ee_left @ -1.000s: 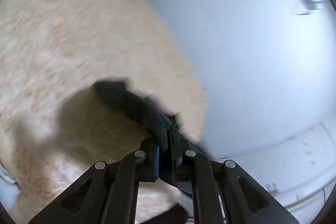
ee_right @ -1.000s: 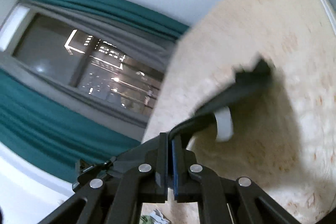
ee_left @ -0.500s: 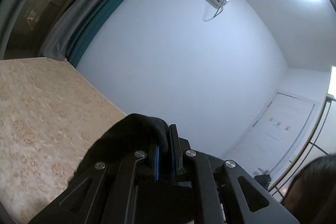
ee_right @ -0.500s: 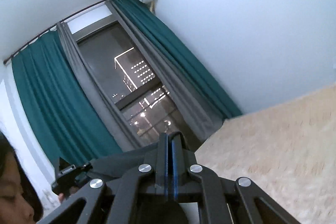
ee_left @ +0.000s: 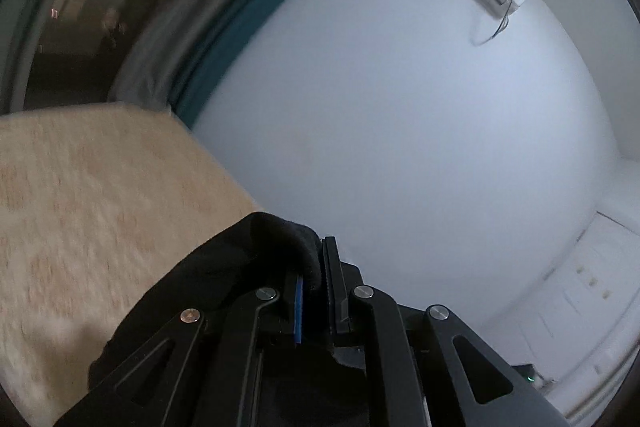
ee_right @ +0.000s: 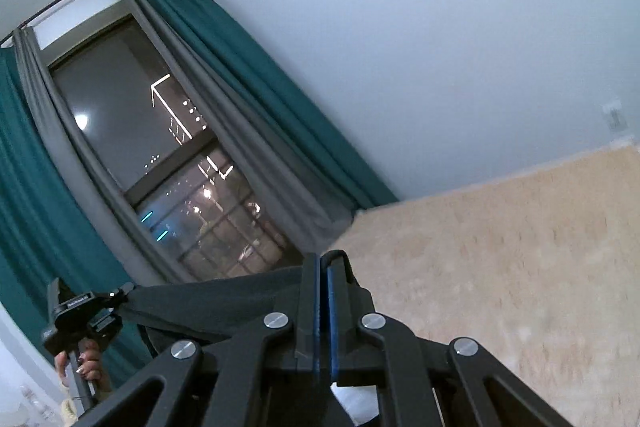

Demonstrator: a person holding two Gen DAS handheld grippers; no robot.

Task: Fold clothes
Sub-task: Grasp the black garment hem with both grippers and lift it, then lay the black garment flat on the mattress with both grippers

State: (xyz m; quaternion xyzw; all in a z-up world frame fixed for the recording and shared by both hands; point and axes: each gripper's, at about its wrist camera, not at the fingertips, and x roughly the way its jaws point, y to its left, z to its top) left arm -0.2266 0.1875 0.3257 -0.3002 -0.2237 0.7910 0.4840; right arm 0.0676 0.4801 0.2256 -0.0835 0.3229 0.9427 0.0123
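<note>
left fingers (ee_left: 316, 287) pinch black garment (ee_left: 224, 267) | right fingers (ee_right: 322, 291) closed on it too | change – lifted off bed (ee_left: 100, 195) since a second ago, now stretched taut between them – ready to lay flat.

Two black handheld claws, seen from behind.
Each claw (ee_left: 316, 281) (ee_right: 323, 291) is built of matte black linkage arms pinned with silver round-headed screws; blue pads line the fingers (ee_left: 298, 307). Light nail polish is worn on the hand (ee_right: 86, 363).
</note>
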